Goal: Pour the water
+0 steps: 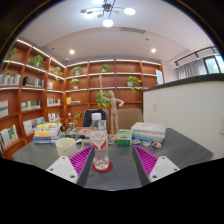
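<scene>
A clear plastic bottle (pixel 99 143) stands upright on a round red coaster (pixel 101 165) on the grey table (pixel 125 170). A clear cup with a green lid (pixel 66 146) stands to its left, farther back. My gripper (pixel 110 163) is open, its magenta pads (pixel 67 162) set wide apart on either side. The bottle stands between the fingers and slightly ahead, closer to the left one, with a gap on each side.
A white box (pixel 148 132) and a small green box (pixel 125 137) lie at the back right of the table. A chair (pixel 96 118) stands behind the table. Bookshelves with plants (pixel 40 90) line the far walls.
</scene>
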Motion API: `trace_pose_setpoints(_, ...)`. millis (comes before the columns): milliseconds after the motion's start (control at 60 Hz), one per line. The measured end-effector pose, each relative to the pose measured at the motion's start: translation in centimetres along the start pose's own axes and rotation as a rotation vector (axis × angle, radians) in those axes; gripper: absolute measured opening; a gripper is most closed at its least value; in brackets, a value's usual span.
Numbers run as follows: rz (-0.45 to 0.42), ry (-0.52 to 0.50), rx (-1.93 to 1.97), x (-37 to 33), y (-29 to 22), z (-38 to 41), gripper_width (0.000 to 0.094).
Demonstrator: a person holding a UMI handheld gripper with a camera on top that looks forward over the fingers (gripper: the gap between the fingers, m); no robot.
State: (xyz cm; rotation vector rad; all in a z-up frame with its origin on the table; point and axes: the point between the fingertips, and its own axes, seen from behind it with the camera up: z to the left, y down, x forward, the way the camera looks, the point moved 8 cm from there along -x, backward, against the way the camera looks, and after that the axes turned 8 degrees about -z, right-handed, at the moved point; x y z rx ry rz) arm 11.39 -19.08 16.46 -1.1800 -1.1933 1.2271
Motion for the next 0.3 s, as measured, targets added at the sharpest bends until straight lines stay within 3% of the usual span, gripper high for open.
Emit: trace_pose_setpoints(300, -0.014, -0.007, 0.002, -1.2, -1.0, -0.1, 0.0788)
